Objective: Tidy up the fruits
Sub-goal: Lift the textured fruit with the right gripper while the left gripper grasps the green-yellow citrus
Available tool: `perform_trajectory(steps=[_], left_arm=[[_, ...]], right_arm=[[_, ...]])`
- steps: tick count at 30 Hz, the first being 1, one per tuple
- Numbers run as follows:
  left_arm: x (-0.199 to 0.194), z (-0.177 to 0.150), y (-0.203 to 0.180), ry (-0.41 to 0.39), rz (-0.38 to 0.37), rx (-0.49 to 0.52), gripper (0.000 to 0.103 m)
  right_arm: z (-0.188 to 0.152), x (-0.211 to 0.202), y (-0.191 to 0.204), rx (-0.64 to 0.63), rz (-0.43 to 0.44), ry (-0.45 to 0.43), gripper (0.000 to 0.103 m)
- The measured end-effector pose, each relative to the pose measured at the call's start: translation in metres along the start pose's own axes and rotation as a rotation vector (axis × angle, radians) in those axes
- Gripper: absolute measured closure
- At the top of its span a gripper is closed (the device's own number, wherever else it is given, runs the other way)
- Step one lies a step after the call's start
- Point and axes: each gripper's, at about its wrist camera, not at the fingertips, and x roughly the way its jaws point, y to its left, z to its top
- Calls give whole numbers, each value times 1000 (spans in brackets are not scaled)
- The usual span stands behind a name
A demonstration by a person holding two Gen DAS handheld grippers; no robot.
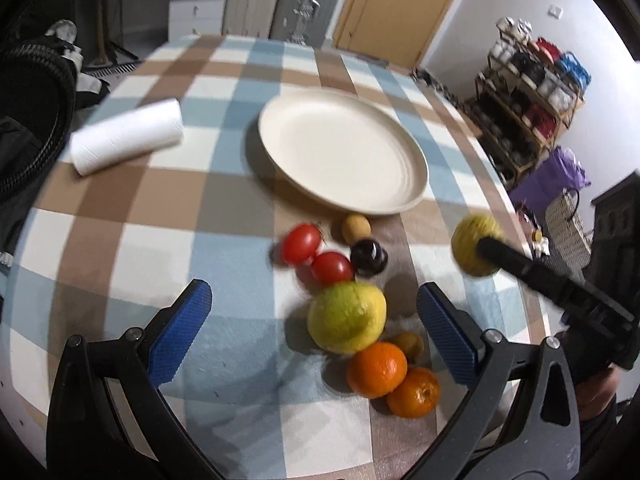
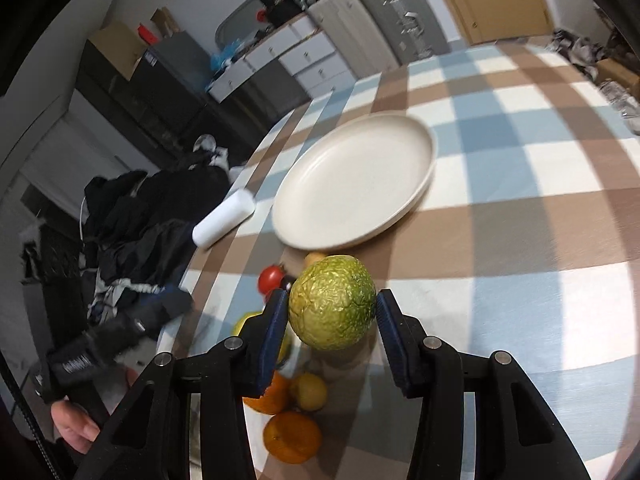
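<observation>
My right gripper [image 2: 332, 310] is shut on a rough yellow-green citrus [image 2: 332, 302] and holds it above the table; it shows at the right of the left wrist view [image 1: 476, 250]. My left gripper [image 1: 314, 300] is open and empty, hovering over the fruit pile. Between its fingers lies a smooth yellow-green lemon [image 1: 346, 318]. Around it lie two tomatoes [image 1: 316, 254], a dark plum [image 1: 369, 258], a kiwi [image 1: 355, 227], a second kiwi [image 1: 408, 345] and two oranges [image 1: 394, 380]. A cream plate [image 1: 340, 148] stands empty beyond the pile, also in the right wrist view [image 2: 356, 184].
A white paper roll [image 1: 126, 136] lies left of the plate on the checked tablecloth [image 1: 168, 248]. Dark clothing [image 2: 136, 216] is piled beyond the table's left edge. Suitcases, drawers and a shelf rack [image 1: 532, 100] stand around the room.
</observation>
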Motion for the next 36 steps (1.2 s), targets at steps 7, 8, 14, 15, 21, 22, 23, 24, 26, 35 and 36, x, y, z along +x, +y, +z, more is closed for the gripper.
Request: perform_trajectory(steps=[7,8,14,15,21,22,23,24,26,35,36], left_arm=[[21,-6,-14,61,-26,53,2],[24,-6,-16,65,-30,55,4],[39,-6,-13,134,-78,45,31],[40,-5,-12,141,-85,42,38],[39,-4,-13,133,-125,42,55],[39,-4,-13,134,-129,42,55],[38,-5,-12,133,-129,43,55],[39,-4,-13,130,-132,43,56],[36,-4,-12,125,-141,42,56],[27,-2,-11,98,-194,40,56],[27,-3,-11,97,-195,43,56]], right_arm=[[5,-22,-5,11,-10,-61,57],[6,-23,-5,14,-7,-63,57],[2,-21,3,-17,1,-57,57],[1,-19,5,-25,0,-51,57],[-2,-15,12,-48,0,-34,57],[-2,-16,12,-49,0,-36,57],[-2,-15,11,-48,1,-35,57],[-2,-16,11,-48,1,-35,57],[-2,-16,11,-45,-2,-34,57],[-3,-15,7,-31,-12,-27,57],[-3,-15,7,-30,-12,-25,57]])
